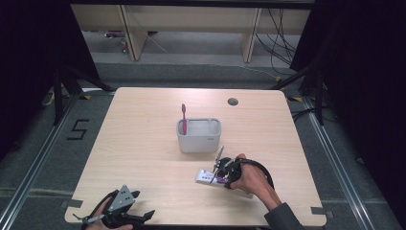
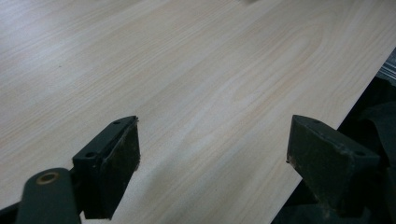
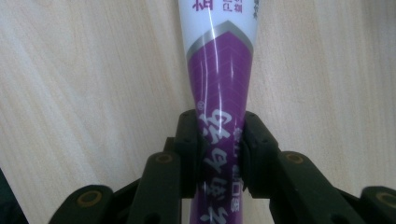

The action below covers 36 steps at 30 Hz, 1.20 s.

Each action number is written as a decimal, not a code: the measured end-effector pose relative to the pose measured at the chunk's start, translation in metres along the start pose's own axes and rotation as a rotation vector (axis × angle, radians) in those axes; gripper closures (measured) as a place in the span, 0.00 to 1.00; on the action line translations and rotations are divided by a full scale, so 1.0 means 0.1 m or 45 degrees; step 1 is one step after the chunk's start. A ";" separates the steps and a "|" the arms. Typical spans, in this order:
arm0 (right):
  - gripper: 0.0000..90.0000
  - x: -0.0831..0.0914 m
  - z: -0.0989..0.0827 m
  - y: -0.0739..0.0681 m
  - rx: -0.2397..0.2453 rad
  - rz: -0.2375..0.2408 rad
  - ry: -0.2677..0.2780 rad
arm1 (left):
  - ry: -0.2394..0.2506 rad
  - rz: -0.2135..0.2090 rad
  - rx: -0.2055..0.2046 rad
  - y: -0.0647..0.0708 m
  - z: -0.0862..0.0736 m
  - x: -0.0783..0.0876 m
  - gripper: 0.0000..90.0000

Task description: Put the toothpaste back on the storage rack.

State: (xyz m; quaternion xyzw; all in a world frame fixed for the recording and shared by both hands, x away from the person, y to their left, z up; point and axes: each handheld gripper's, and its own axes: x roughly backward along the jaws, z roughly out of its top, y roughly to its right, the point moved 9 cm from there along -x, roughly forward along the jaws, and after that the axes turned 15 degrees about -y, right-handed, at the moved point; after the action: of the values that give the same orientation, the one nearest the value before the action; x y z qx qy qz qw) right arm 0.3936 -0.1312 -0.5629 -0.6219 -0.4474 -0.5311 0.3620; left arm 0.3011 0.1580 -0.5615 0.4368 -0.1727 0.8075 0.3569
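A white and purple toothpaste tube (image 1: 207,176) lies flat on the wooden table (image 1: 143,158), in front of a grey holder (image 1: 199,135) with a pink toothbrush (image 1: 183,118) standing in it. My right gripper (image 1: 221,178) is down on the tube's purple end. In the right gripper view, both pads press the sides of the toothpaste tube (image 3: 219,70), with my right gripper (image 3: 219,154) shut on it. At the table's front left edge my left gripper (image 1: 139,215) rests, and in the left gripper view my left gripper (image 2: 212,149) stands wide open over bare wood.
A round cable hole (image 1: 233,101) sits near the table's far edge. The near edge of the table runs close beside my left gripper. Black cables and wooden furniture legs lie on the floor beyond the table.
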 end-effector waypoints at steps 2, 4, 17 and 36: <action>0.80 0.00 0.00 0.01 0.007 -0.007 0.002 | 0.000 0.000 0.001 0.00 0.00 0.00 0.18; 0.81 0.00 0.00 0.01 0.015 -0.019 0.013 | 0.000 -0.001 0.000 0.00 0.00 0.00 0.18; 0.82 0.21 -0.02 0.02 -0.049 0.018 0.206 | 0.000 -0.001 0.001 0.00 0.00 0.00 0.18; 0.82 0.58 -0.01 0.09 -0.136 0.038 0.569 | 0.000 -0.001 0.002 0.00 0.00 0.00 0.18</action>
State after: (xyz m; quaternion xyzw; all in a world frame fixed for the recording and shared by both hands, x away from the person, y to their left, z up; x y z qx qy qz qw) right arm 0.4034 -0.1250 -0.5054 -0.5136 -0.3180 -0.6733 0.4264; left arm 0.3011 0.1581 -0.5616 0.4372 -0.1717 0.8075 0.3569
